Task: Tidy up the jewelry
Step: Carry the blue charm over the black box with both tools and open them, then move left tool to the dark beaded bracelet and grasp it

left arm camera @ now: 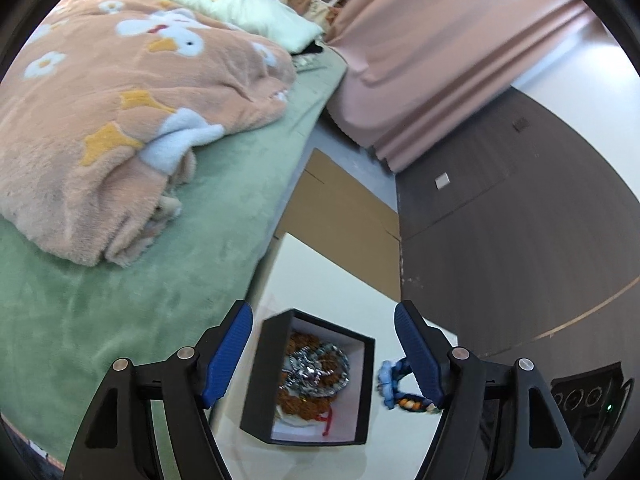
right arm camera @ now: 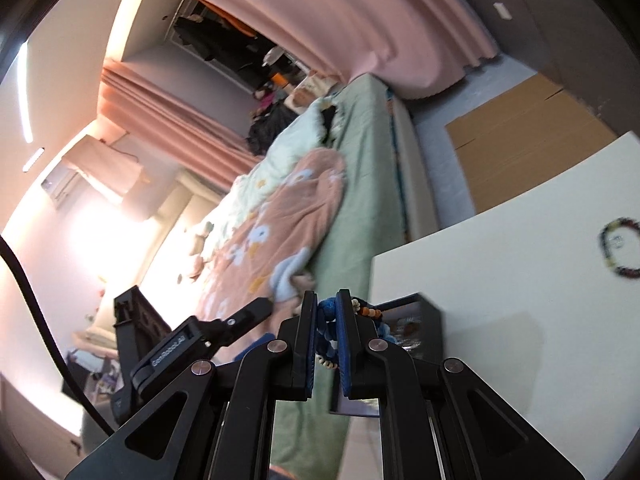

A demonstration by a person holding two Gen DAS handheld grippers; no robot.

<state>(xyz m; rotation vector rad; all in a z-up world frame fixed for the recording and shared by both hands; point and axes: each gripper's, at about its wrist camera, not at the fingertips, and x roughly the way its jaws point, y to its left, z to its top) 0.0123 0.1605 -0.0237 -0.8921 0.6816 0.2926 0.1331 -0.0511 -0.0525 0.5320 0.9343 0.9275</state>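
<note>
A black jewelry box (left arm camera: pixel 260 376) stands open on the white table (left arm camera: pixel 320 272), with brown bead strands and a silver piece (left arm camera: pixel 316 368) inside. My left gripper (left arm camera: pixel 324 356) is open and empty, hovering above the box. A blue knotted bracelet with beads (left arm camera: pixel 394 388) hangs just right of the box. In the right wrist view my right gripper (right arm camera: pixel 325 322) is shut on that blue bracelet (right arm camera: pixel 326 316), held above the box (right arm camera: pixel 430 320). A dark beaded bracelet (right arm camera: pixel 618 248) lies on the table at the far right.
A bed with a green sheet (left arm camera: pixel 160 280) and a peach blanket (left arm camera: pixel 120 120) borders the table's left side. Flat cardboard (left arm camera: pixel 344 208) lies on the floor beyond the table. Pink curtains (left arm camera: pixel 440 48) and a dark wall panel (left arm camera: pixel 520 240) stand behind.
</note>
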